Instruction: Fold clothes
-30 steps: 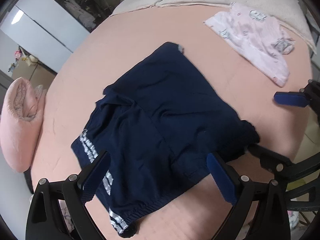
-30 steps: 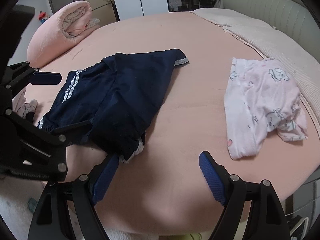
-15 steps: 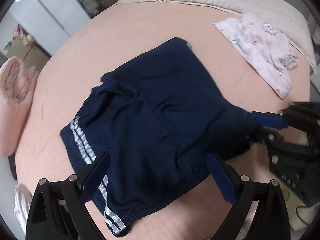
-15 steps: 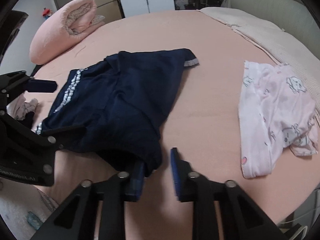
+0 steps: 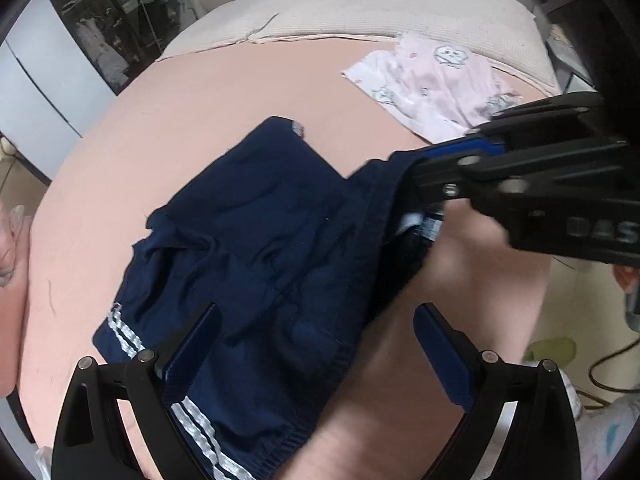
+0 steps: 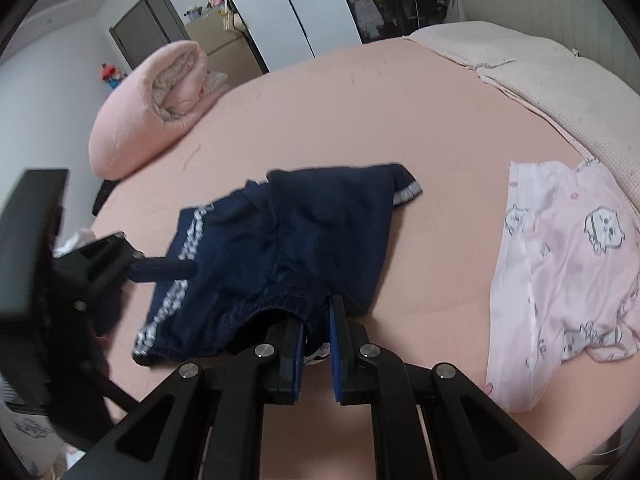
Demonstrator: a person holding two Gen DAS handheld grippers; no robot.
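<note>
The right gripper (image 6: 316, 334) is clamping the elastic waistband of the navy shorts (image 6: 288, 248), lifting that edge off the pink bed (image 6: 420, 128). The left gripper (image 5: 316, 338) is hovering with fingers apart over the white-striped side. The shorts are lying mid-bed, soft and creased. A pale printed garment (image 6: 568, 268) is lying well apart; beyond, bare sheet is reaching a rolled pink blanket (image 6: 148, 104).

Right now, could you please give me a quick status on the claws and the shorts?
Right claw shut on navy shorts waistband, lifting that corner. Left claw open above shorts. Pink garment lies apart on the bed, nothing in the way.
</note>
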